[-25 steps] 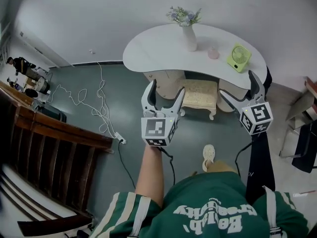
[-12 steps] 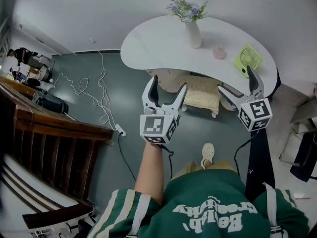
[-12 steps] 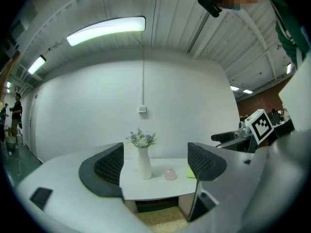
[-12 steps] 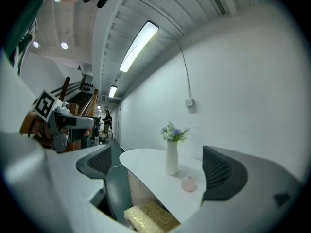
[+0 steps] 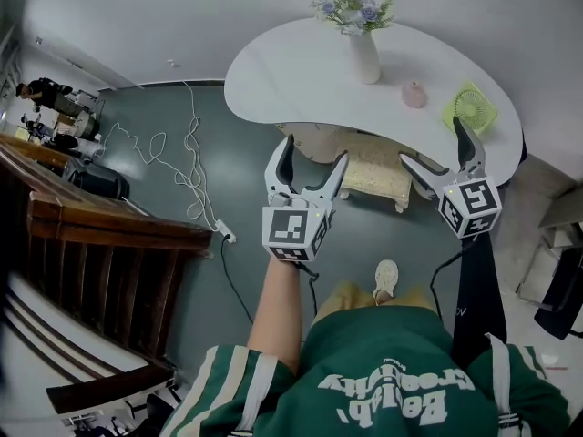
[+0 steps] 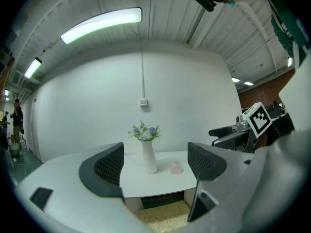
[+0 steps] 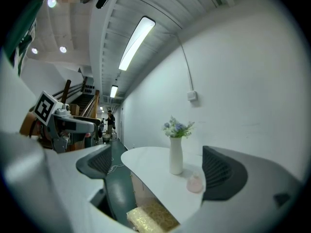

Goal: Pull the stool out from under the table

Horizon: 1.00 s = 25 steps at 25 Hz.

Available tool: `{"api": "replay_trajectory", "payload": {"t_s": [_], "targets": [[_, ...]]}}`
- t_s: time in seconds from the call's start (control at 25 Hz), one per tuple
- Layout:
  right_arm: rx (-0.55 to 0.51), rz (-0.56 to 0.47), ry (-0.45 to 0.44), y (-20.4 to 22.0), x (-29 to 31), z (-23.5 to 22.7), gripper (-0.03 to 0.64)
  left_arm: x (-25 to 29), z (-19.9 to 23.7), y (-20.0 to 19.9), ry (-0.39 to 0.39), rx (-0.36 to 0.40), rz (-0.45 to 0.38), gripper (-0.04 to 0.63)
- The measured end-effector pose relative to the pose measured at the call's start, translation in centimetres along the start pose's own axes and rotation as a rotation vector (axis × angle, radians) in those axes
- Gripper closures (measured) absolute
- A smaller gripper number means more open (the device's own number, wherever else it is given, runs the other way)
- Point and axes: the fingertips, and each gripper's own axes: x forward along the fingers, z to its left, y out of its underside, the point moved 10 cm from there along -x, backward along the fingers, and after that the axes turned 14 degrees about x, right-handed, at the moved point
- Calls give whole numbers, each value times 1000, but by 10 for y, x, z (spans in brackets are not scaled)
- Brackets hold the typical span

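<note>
Head view: stool (image 5: 372, 177) is sitting part-way under the white tabletop (image 5: 291, 71), with only its near edge and front legs showing on the grey-green floor (image 5: 182, 208). So the pulled-out state isn't showing. Left gripper (image 5: 312, 156) and right gripper (image 5: 432, 146) are hovering above and short of it, both released and gripping nothing. What's remaining, judging from this: getting a hold on the stool and dragging it clear toward the person. Vase (image 5: 364, 55), pink ornament (image 5: 414, 94) and green fan (image 5: 474, 110) are standing on top. A white cable (image 5: 173, 176) is trailing across the floor, and a wooden railing (image 5: 91, 235) is running along the left.

Left gripper view: jaws are standing wide apart with nothing between them, and the stool's cushion (image 6: 165, 217) is showing low under the tabletop edge.

Right gripper view: jaws are gaping too, empty. The stool (image 7: 148, 218) is lying below the overhang against a plain white wall (image 7: 243, 91).
</note>
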Motion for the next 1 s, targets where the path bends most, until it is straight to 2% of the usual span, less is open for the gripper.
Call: {"api": "replay_trajectory", "payload": {"t_s": [0.36, 0.64, 0.88, 1.0], "targets": [[27, 21, 10, 18, 33, 10, 25, 11, 26, 28, 36, 31, 53, 196], [48, 78, 114, 54, 80, 21, 34, 49, 71, 81, 124, 23, 62, 196], [60, 168, 203, 103, 124, 36, 38, 89, 93, 147, 253, 37, 80, 196], [80, 208, 256, 127, 139, 39, 44, 105, 96, 185, 326, 20, 108, 196]]}}
